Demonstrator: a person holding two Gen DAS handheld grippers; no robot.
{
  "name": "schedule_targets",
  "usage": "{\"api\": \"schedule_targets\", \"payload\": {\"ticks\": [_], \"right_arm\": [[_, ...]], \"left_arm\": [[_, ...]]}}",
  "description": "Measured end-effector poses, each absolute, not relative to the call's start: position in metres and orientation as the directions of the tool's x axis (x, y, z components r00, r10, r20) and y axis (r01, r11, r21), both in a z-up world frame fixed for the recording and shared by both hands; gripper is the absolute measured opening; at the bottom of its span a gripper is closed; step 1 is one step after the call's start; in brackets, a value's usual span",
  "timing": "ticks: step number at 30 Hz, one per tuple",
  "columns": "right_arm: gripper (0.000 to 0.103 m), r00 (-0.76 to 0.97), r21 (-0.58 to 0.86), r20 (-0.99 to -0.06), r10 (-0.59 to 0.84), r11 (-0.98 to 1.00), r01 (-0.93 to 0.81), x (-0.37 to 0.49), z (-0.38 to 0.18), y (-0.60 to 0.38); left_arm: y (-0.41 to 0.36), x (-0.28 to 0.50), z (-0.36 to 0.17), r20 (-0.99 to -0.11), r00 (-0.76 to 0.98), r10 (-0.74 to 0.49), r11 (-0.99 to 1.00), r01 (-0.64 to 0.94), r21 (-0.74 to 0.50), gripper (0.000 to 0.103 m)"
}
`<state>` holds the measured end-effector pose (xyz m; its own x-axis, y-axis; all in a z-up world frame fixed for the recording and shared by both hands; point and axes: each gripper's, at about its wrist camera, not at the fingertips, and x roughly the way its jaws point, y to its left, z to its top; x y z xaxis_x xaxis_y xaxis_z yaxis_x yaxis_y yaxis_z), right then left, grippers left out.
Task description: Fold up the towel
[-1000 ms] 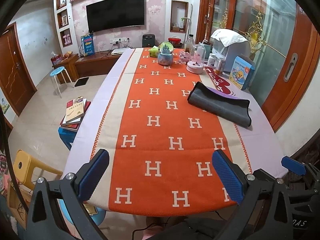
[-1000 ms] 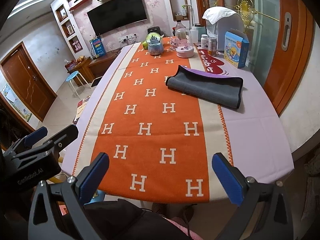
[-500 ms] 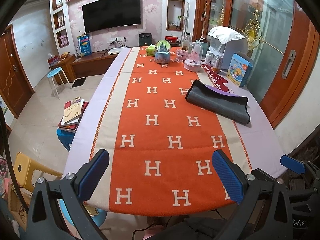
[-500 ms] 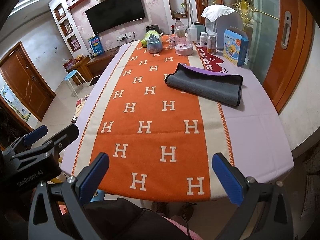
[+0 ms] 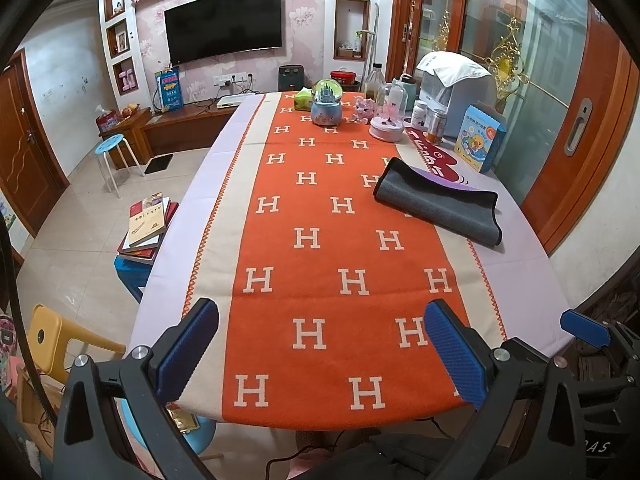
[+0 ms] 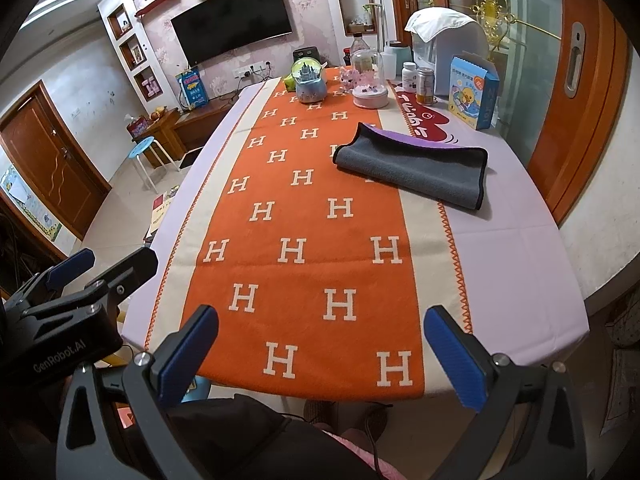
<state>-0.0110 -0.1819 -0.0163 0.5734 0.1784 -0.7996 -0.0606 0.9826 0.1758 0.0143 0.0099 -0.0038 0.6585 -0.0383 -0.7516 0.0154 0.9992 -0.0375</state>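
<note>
left claw (image 5: 320, 350) spread wide, blue pads well apart, hovering above the near edge of the tabletop (image 5: 520, 276), nothing between the pads. right claw (image 6: 320, 354) likewise spread wide and empty, also over the near edge, just to the right of the left claw, whose black body and blue tip show at the left of the right wrist view.

grey towel (image 5: 438, 206) with black trim, already folded into a long narrow shape, lying flat on the tabletop well ahead of both claws and off to their right, apart from both. a purple inner face peeking out along its far edge. near left end of towel resting on the orange h-patterned runner (image 5: 320, 240), rest of it across the runner's beige border and onto the lilac cloth. in the right wrist view, towel (image 6: 416, 168) sitting ahead and slightly right of the claw's centre line.

beyond the towel, at the far end of the tabletop: snow globe (image 5: 326, 103), pink round box with glass dome (image 5: 387, 120), small bottles, blue carton with a duck picture (image 5: 479, 144), white appliance under a white cloth (image 5: 454, 92). on the floor to the left, stack of books (image 5: 148, 226) on a blue stool, yellow chair (image 5: 52, 340) nearer.
</note>
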Motion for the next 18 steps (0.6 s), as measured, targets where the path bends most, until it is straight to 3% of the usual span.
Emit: {"api": "schedule_targets", "payload": {"ticks": [18], "right_arm": [[0.103, 0.568, 0.175, -0.804, 0.175, 0.983, -0.055, -0.0125, -0.0163, -0.1816]], "left_arm": [[0.0174, 0.01, -0.0132, -0.756, 0.653, -0.046, 0.999, 0.024, -0.041, 0.102]]}}
